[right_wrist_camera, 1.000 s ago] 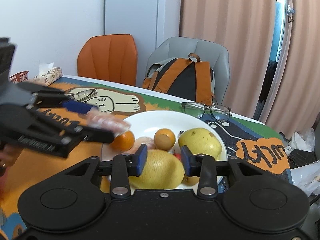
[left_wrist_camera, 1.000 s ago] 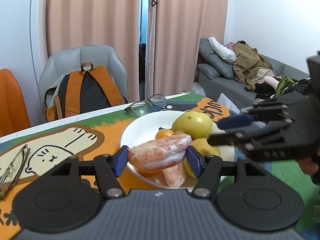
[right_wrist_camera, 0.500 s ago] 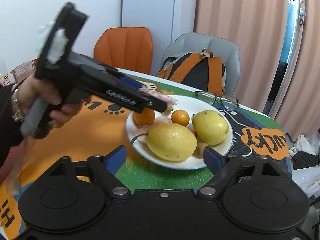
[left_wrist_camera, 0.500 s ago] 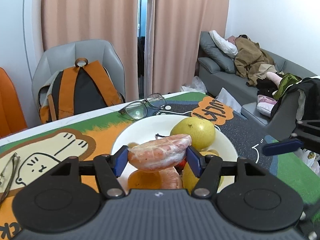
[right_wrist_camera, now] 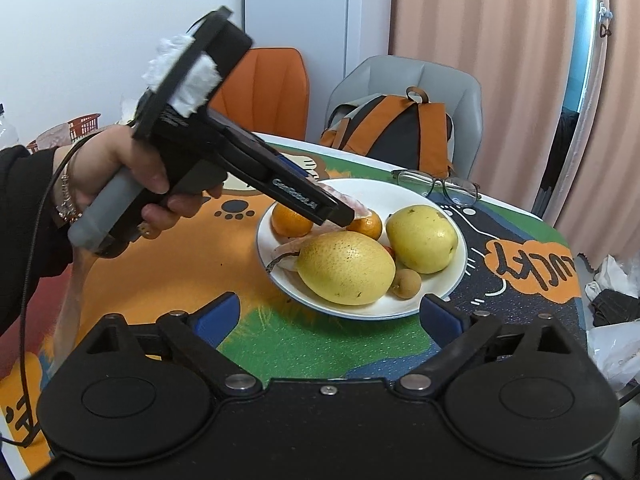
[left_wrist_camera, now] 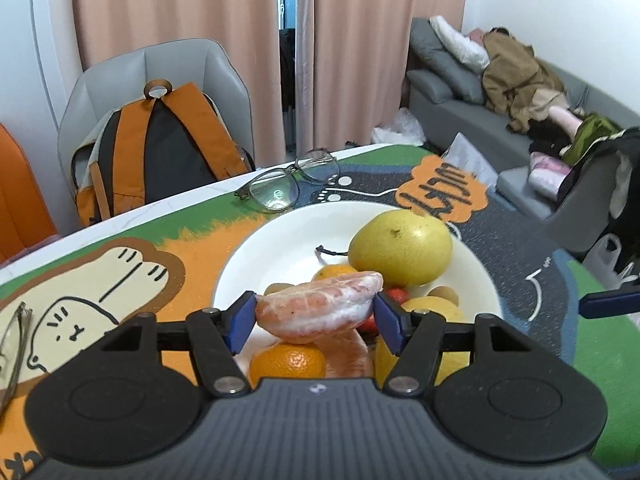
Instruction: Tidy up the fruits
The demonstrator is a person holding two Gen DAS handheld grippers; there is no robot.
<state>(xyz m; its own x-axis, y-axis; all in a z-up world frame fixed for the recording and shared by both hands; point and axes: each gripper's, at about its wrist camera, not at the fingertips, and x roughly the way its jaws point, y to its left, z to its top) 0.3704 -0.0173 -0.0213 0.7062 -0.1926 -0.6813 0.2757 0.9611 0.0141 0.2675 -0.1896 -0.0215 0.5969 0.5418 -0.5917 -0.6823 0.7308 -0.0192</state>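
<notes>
My left gripper (left_wrist_camera: 316, 316) is shut on a peeled pink pomelo segment (left_wrist_camera: 320, 310) and holds it just above the white plate (left_wrist_camera: 280, 240). The plate holds two yellow pears (right_wrist_camera: 346, 268) (right_wrist_camera: 422, 238), two oranges (right_wrist_camera: 290, 220) (right_wrist_camera: 366, 226), another pomelo piece (right_wrist_camera: 290, 250) and a small brown longan (right_wrist_camera: 406, 284). In the right wrist view the left gripper (right_wrist_camera: 354, 210) reaches over the plate's far left side. My right gripper (right_wrist_camera: 330, 316) is open and empty, pulled back from the plate's near edge.
Glasses (left_wrist_camera: 286, 186) lie behind the plate; a second pair (left_wrist_camera: 14, 344) lies at the left. A grey chair with an orange backpack (left_wrist_camera: 160, 148) and an orange chair (right_wrist_camera: 264, 88) stand behind the table. A sofa (left_wrist_camera: 500, 92) is at the right.
My right gripper opened, let go of the yellow pear on the plate and drew back. My left gripper moved forward over the plate, still holding the pomelo segment.
</notes>
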